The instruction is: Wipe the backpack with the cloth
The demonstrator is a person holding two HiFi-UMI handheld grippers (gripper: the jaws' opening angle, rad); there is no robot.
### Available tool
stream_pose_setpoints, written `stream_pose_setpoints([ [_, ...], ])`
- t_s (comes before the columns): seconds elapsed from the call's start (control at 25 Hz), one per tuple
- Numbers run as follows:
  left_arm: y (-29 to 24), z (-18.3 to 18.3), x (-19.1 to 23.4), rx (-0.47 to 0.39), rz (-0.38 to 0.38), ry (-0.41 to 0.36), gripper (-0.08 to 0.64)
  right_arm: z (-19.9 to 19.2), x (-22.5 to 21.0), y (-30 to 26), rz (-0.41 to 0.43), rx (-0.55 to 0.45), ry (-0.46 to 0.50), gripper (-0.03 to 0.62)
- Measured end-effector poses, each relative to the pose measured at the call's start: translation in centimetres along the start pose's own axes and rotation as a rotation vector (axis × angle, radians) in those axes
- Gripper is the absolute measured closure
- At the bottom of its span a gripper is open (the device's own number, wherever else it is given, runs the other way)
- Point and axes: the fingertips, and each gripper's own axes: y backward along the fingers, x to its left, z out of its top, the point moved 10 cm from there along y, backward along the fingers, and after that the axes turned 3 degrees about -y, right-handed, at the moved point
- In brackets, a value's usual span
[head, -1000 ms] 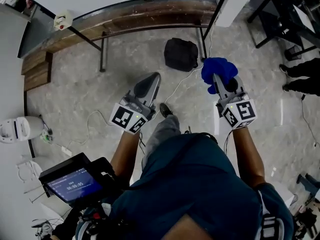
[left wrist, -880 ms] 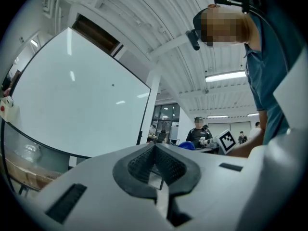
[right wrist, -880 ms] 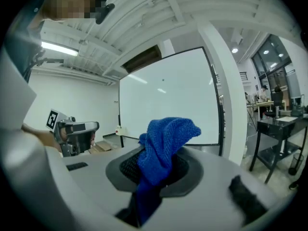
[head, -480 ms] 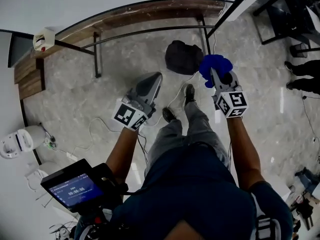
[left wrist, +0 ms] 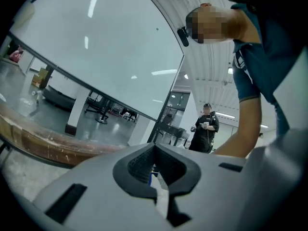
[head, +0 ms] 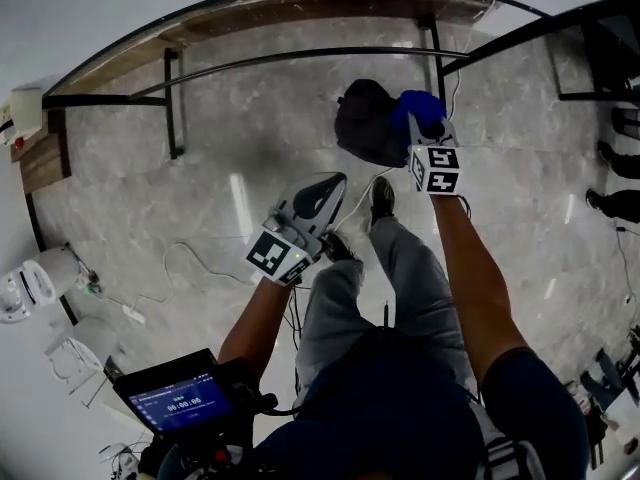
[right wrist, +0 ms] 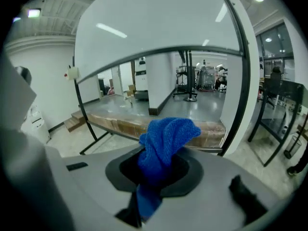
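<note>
A black backpack [head: 368, 120] lies on the marble floor near a table leg. My right gripper [head: 424, 118] is shut on a blue cloth [head: 417, 106], which hangs just over the backpack's right side; in the right gripper view the blue cloth [right wrist: 161, 150] bunches out between the jaws of the right gripper [right wrist: 156, 174]. My left gripper [head: 330, 183] is held lower and to the left, short of the backpack, jaws closed together with nothing in them. In the left gripper view the left gripper [left wrist: 155, 166] points at a glass wall, away from the backpack.
A long wooden-topped table with a black metal frame [head: 250, 60] stands behind the backpack. A white cable [head: 190, 268] trails over the floor at left. My legs and shoes [head: 381, 196] are just below the backpack. A person [left wrist: 204, 131] stands in the distance.
I have stepped toward the backpack. The right gripper with the blue cloth moved forward and now sits over the backpack's right side. The left gripper stayed shut and followed.
</note>
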Motion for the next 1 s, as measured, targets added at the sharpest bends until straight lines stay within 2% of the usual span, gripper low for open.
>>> stream_pose_setpoints([
  [0.12,-1.0,-4.0,2.5,0.015,0.011,0.026,0.558,-4.7,-0.2,-6.8,-0.033,0.089,0.021,0.523],
  [0.24,-1.1,-7.1,4.8,0.023,0.036,0.051,0.558,-8.5,2.1,-12.2,0.004,0.184,0.104,0.523],
  [0.4,0.0,-8.8,6.3,-0.002,0.07,0.087,0.558,-11.1,10.4,-14.6,0.13,0.254,0.302,0.523],
  [0.48,0.6,-10.9,7.4,0.008,0.097,0.098,0.558,-14.1,14.8,-16.2,0.187,0.303,0.339,0.523],
  [0.56,1.2,-12.7,8.4,0.018,0.119,0.102,0.558,-17.7,17.3,-18.0,0.22,0.399,0.259,0.523],
  [0.68,2.4,-13.1,8.2,0.021,0.14,0.11,0.558,-22.9,16.7,-18.2,0.152,0.566,0.059,0.523],
  [0.84,2.6,-14.8,9.3,0.003,0.149,0.125,0.558,-28.3,13.4,-16.9,0.031,0.584,-0.108,0.525],
  [1.0,2.5,-16.4,10.0,0.02,0.161,0.131,0.558,-32.7,8.2,-13.4,-0.185,0.572,-0.397,0.523],
])
